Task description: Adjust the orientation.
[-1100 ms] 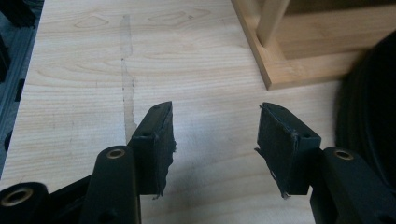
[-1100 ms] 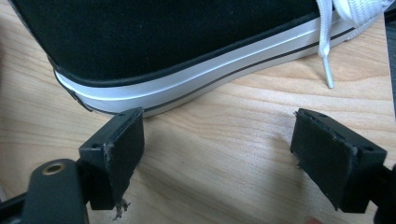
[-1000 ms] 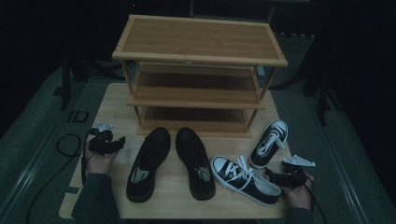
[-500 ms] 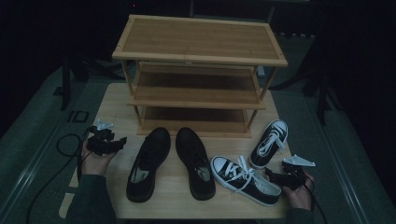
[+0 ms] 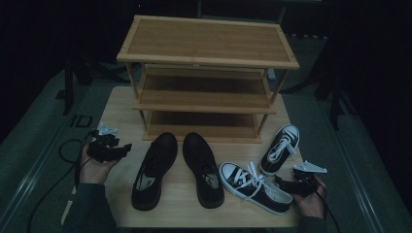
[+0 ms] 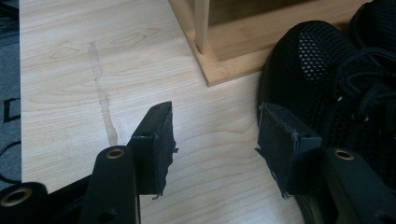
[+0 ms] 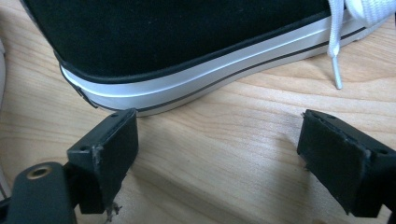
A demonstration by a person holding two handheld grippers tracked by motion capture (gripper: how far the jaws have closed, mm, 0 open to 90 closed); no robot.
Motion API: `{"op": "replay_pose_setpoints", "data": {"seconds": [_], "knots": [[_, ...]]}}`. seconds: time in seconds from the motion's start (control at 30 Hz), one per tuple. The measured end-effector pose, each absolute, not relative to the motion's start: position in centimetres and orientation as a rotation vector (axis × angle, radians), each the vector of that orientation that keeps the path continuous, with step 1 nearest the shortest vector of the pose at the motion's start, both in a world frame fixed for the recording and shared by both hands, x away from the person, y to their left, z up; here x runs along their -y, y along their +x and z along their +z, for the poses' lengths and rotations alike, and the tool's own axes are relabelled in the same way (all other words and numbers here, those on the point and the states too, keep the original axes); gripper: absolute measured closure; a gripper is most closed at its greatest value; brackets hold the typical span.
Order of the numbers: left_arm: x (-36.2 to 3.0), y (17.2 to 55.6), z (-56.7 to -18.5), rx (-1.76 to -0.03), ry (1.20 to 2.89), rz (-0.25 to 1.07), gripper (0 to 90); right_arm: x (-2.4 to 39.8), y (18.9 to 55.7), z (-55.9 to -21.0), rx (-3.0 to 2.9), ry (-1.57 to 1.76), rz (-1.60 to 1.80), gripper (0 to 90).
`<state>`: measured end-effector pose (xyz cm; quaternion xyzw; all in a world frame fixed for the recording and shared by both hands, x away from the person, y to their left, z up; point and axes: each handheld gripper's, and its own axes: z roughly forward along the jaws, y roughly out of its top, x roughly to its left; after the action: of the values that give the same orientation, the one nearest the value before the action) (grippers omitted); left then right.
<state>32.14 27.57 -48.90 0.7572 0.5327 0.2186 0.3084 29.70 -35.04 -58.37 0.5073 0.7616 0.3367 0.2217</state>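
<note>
A pair of black shoes (image 5: 153, 170) (image 5: 204, 167) lies side by side in front of a three-tier wooden rack (image 5: 209, 73). Two black-and-white sneakers (image 5: 255, 187) (image 5: 281, 148) lie to their right. My left gripper (image 5: 127, 147) hovers left of the black pair, open, with bare table between its jaws (image 6: 215, 135) and the mesh toe of a black shoe (image 6: 336, 79) beside the right jaw. My right gripper (image 5: 278, 180) sits low behind the nearer sneaker's heel (image 7: 187, 42). Its jaws (image 7: 219, 140) have just been opening and hold nothing.
The rack's front left leg (image 6: 201, 25) stands just beyond the left gripper. A white lace end (image 7: 334, 56) trails on the wood near the right gripper. The wooden table (image 5: 121, 104) has dark floor around it, and a cable (image 5: 65, 150) loops off its left edge.
The left hand has lifted its gripper a little. The right hand has stayed in place by the sneaker.
</note>
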Motion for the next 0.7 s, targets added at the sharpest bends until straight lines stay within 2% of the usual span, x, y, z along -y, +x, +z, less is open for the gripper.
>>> {"op": "replay_pose_setpoints", "data": {"seconds": [0.7], "knots": [[-26.6,30.3,-46.6,-1.314,2.072,0.563,49.9,35.0,29.7,-58.4,-2.106,1.401,0.930,12.1]]}}
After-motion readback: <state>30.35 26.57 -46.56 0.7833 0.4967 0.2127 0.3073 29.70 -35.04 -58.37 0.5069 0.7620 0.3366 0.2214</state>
